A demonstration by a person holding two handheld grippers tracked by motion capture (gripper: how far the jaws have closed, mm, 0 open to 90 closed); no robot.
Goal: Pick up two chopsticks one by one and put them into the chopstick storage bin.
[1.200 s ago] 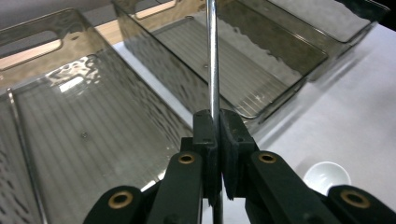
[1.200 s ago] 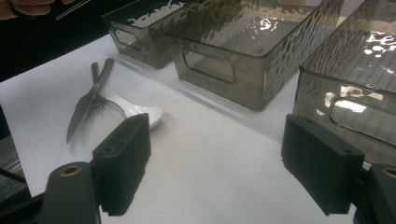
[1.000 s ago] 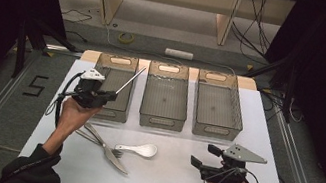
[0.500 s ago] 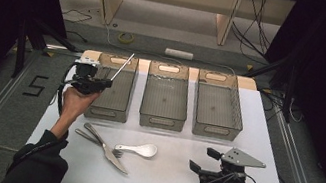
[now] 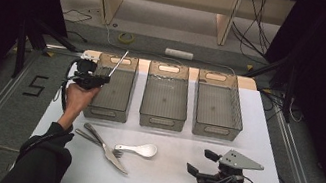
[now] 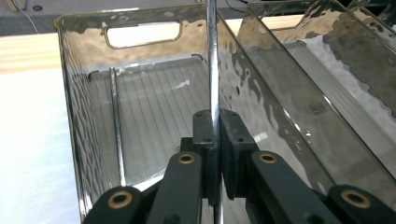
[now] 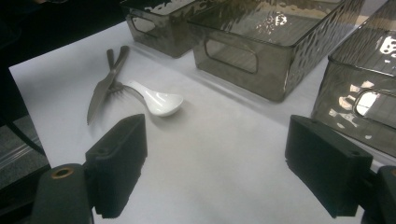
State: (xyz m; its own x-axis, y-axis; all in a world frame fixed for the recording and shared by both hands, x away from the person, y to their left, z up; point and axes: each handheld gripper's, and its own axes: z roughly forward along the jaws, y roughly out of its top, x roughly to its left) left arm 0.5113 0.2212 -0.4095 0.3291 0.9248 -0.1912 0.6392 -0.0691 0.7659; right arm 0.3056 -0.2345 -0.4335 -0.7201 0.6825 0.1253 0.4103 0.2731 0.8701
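My left tool [image 6: 215,140] is clenched on a thin metal rod [image 6: 212,60], which rises ahead of its tips over the left bin [image 6: 154,116]. My right tool [image 7: 215,172] hangs released above the bench [image 7: 224,154].

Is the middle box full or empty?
Empty: the middle box shows its bare ribbed floor in the high view, with nothing lying inside.

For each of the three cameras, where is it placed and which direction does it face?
High view: above the table's near edge, looking forward and down; both forearms, left gripper, right gripper.
Left gripper view: on that gripper, facing into the left bin, jaws clamping a metal rod.
Right gripper view: low, facing knife, white spoon; jaws apart.
Shared: the three bins.
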